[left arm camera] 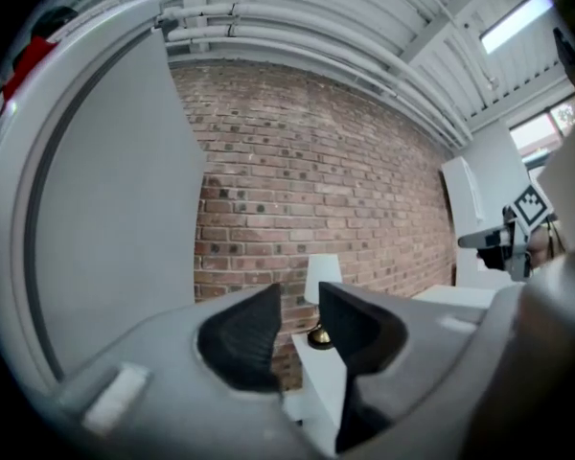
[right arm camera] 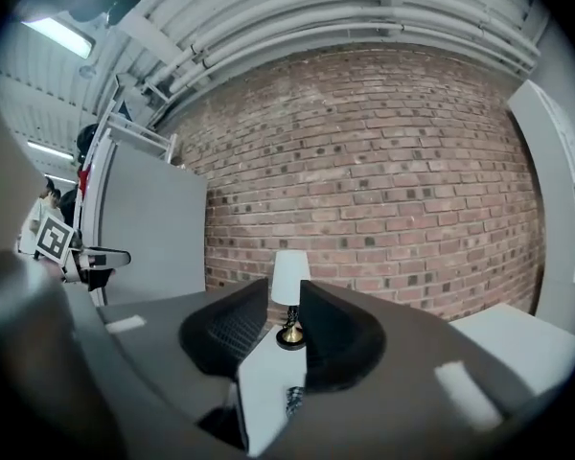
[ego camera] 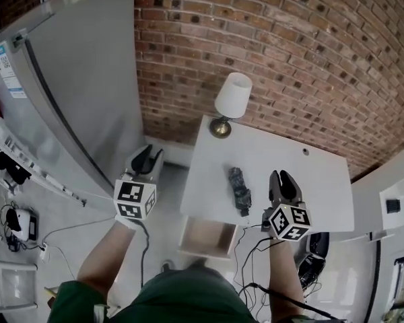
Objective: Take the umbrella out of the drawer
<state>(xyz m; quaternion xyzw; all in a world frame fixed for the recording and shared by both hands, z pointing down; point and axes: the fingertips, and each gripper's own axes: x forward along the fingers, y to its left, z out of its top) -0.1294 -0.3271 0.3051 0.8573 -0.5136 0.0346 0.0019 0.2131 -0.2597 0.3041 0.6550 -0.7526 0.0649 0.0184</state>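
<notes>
Umbrella (ego camera: 240,190): folded, dark, lying flat on the white table (ego camera: 310,200) near its front edge, outside the drawer (ego camera: 207,237), which stands open at its 7 o'clock. Lamp (ego camera: 230,103): upright at the umbrella's 12 o'clock, on the table's back corner. Right gripper (ego camera: 281,178): at the umbrella's 3 o'clock, clear of it, jaws slightly apart, empty. Left gripper (ego camera: 146,157): at 9 o'clock, off the table, fingers released, nothing between them
</notes>
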